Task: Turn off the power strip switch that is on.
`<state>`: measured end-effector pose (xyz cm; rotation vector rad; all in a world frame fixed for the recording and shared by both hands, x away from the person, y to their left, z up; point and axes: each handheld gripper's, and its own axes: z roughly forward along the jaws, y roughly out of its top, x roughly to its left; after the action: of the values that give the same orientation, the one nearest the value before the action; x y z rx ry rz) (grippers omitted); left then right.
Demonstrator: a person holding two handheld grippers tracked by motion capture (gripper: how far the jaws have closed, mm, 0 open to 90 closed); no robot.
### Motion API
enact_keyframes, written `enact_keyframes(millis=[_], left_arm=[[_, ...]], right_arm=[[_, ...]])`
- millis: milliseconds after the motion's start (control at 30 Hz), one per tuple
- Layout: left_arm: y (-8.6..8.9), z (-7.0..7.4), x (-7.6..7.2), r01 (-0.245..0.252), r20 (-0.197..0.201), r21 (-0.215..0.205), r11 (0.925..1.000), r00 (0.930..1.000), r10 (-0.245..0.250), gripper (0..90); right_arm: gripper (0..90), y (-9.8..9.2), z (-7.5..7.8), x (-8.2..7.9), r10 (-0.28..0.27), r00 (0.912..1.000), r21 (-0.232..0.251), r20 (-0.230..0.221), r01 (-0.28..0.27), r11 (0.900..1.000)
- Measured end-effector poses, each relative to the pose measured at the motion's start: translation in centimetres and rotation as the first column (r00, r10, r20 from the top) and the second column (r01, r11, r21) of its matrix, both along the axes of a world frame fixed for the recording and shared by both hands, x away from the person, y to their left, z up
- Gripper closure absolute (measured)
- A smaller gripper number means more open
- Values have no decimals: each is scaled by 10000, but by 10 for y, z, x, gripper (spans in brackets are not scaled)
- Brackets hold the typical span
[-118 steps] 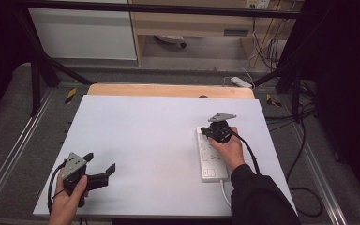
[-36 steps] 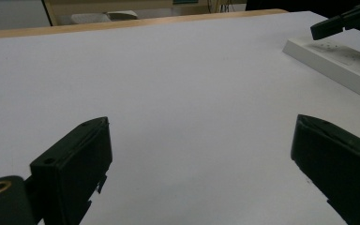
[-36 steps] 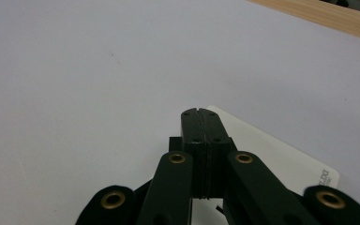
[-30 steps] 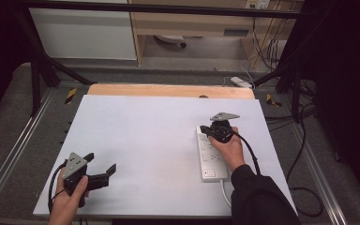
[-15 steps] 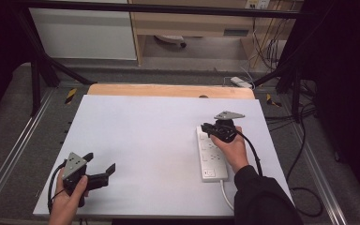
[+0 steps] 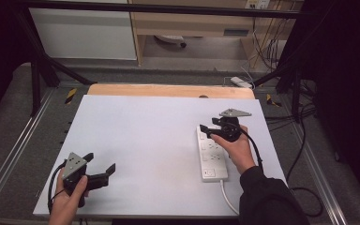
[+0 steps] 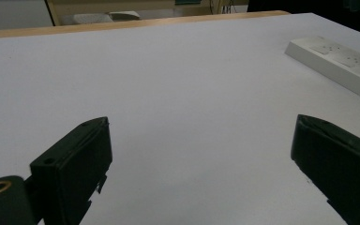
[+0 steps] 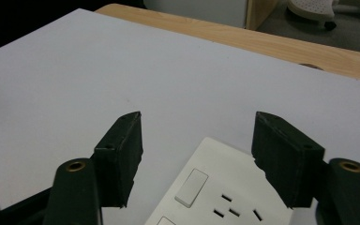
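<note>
High view: right claw (image 6: 205, 130) hangs over the far end of the white power strip (image 6: 212, 154), which lies flat on the white surface (image 6: 140, 140) with its cord running off the near edge. Vs a sec ago the claw sits a bit higher and has shifted slightly off the strip's top end; its jaws have just been opening, nothing between them. My read: the press on the strip's switch is done, or at least let go, and the hand is backing off. Left claw (image 6: 99, 165) rests well apart from the strip, near the surface's near-left corner, jaws spread, holding nothing; no change there.

Left gripper view: left claw (image 7: 201, 164) released, both jaws wide w/ only bare surface (image 7: 168, 84) between. Power strip (image 7: 337, 63) lies far off to the upper right, untouched.

Right gripper view: right claw (image 8: 197, 140) released, jaws apart and clear of everything. Power strip (image 8: 225, 192) sits just below and between the jaws, its far corner pointing into the gap. Rocker switch (image 8: 191, 187) is on the strip's far end, nearer the left jaw, beside a set of socket holes (image 8: 236, 211). No contact btw claw and strip; can't tell from here if the switch is on or off.
</note>
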<state>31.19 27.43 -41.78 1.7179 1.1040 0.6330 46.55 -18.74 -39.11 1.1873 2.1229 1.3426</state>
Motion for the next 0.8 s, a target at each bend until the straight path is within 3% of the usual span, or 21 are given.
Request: enact_keyframes(millis=[133,467,633,800], left_arm=[[0,0,0,-14,-14,-3,10000,10000,14,57],[0,0,0,-58,-35,-28,10000,10000,58,57],[0,0,0,-68,-9,-25,10000,10000,68,57],[1,0,0,-73,3,-16,10000,10000,73,57]], right_arm=[[255,-2,5,-1,-165,9999,228,50,164,9996],[71,-10,20,-10,-460,9979,288,445,448,9986],[51,-15,28,-17,-693,9953,390,674,668,9970],[38,-19,38,-27,-1052,9861,334,1287,1017,9942]])
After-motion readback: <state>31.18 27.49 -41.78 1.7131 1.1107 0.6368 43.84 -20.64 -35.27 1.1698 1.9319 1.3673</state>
